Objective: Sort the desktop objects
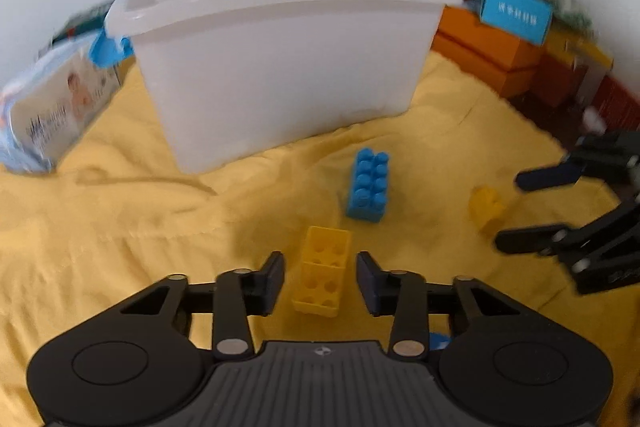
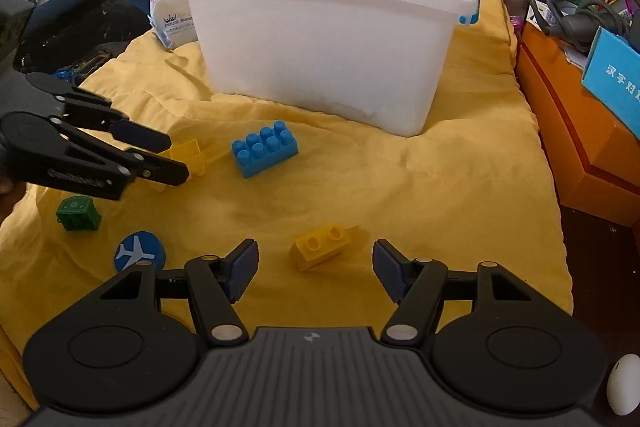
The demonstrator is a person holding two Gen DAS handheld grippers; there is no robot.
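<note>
Here the left gripper (image 1: 320, 277) fingers narrowly flank the hollow yellow brick (image 1: 322, 273); the right gripper (image 2: 315, 269) gapes.

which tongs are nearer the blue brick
Left, though not by much. The left tongs straddle a hollow yellow block just short of the blue brick; the right tongs sit farther back, around a small yellow brick.

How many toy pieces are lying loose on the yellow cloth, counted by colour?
Yellow: 2, the hollow block between the left gripper's fingers and the two-stud brick
Blue: 2, the eight-stud brick and the airplane disc
Green: 1, the small block
Total: 5
</note>
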